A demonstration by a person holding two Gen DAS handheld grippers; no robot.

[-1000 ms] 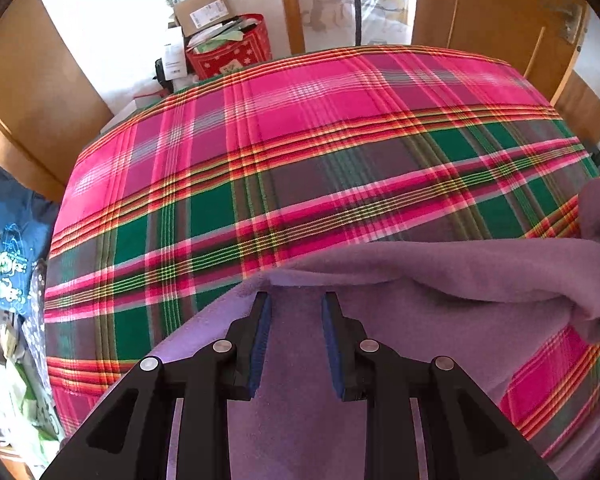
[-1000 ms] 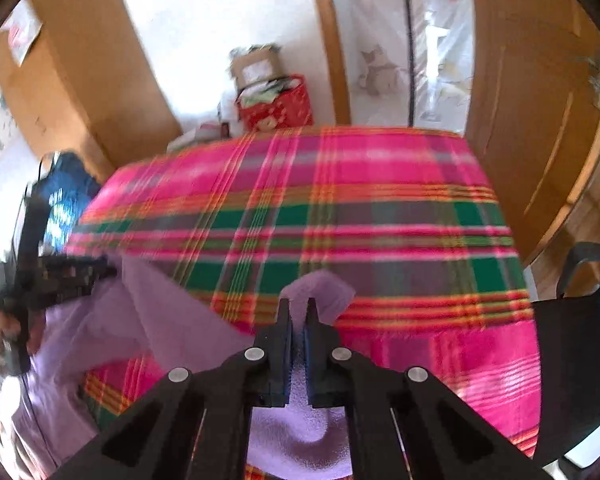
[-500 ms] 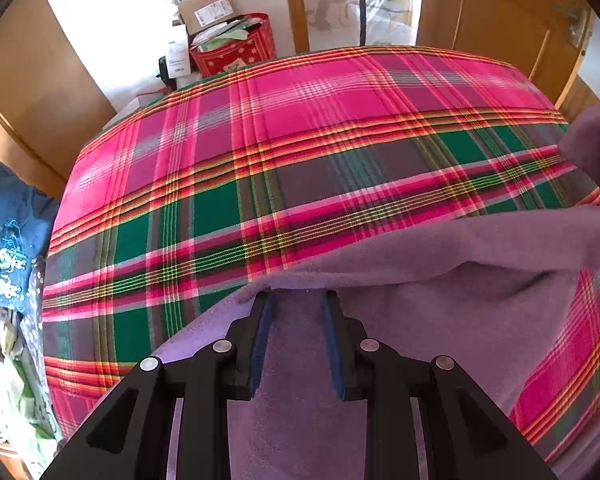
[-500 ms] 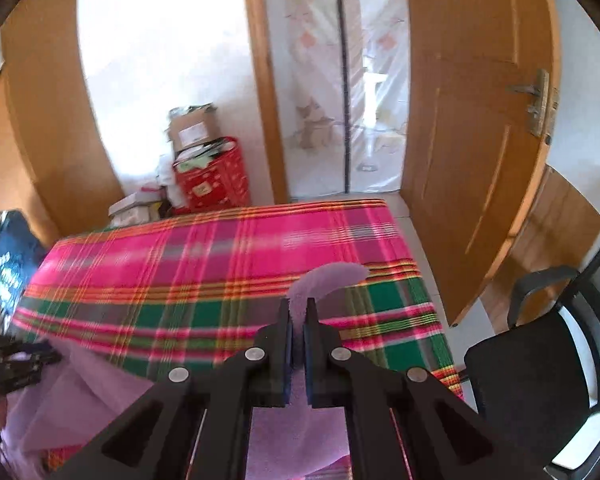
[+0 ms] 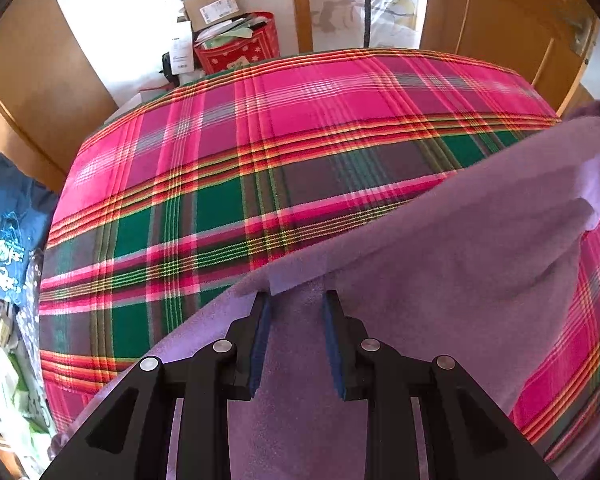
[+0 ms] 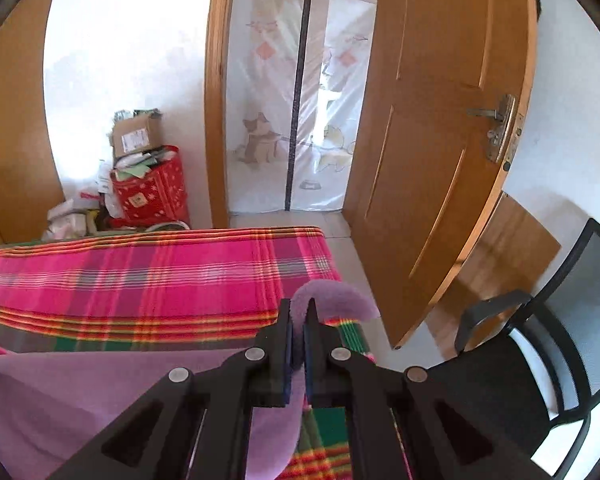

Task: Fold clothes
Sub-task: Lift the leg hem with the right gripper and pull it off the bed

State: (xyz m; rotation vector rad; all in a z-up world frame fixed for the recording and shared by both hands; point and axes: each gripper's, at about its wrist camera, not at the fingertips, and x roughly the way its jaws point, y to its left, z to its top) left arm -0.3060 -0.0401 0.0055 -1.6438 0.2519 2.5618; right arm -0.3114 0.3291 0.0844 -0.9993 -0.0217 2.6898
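While clamped tight in right gripper [image 6: 297, 334] at 3 o'clock yet loose between gaping left gripper [image 5: 297, 334], could slide off, garment [image 5: 440, 264] unpinned there.

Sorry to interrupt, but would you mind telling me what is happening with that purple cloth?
A person is folding a purple garment over a plaid-covered table, a handheld gripper in each hand. The right gripper is shut on one end of the cloth and holds it raised off the table. The left gripper is open, its fingers straddling the garment's folded edge.
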